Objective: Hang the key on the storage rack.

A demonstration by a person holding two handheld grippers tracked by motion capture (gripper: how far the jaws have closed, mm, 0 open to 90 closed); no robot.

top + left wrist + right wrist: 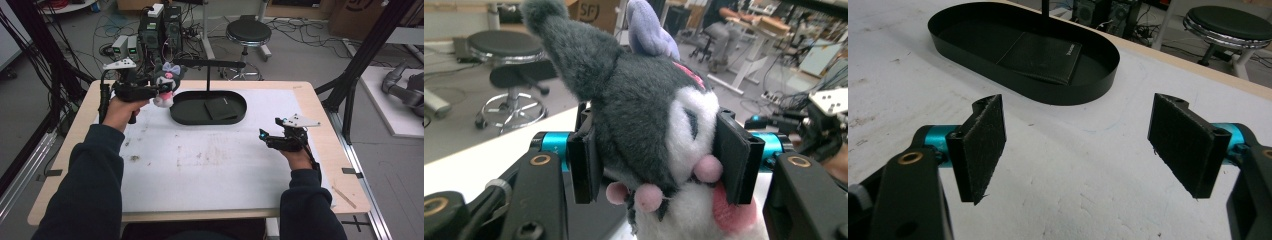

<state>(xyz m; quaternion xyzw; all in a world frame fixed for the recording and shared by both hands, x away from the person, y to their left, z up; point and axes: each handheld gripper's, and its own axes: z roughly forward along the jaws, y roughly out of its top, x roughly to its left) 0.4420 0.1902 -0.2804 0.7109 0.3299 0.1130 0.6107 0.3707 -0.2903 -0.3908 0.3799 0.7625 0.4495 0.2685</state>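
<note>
Squeezing the plush toy (659,130) by its head in the left gripper (162,90), up off the table (210,160) beside the black tray (190,117). Right gripper (1078,145) wide open, holding nothing.

Behind my plush toy (659,130), cardboard box (591,10) carries "SFJ" in dark letters. Print on the black wallet (1040,57) too small to read.

Your left gripper (659,165): black pads, cyan fittings, brass screws. Plush toy (654,115) in it: dark grey hood, white face and belly, lilac bow, pink pompoms. Tray (208,120): black, black wallet (1040,56) inside. Mat (210,165): white, brown-smudged.
</note>
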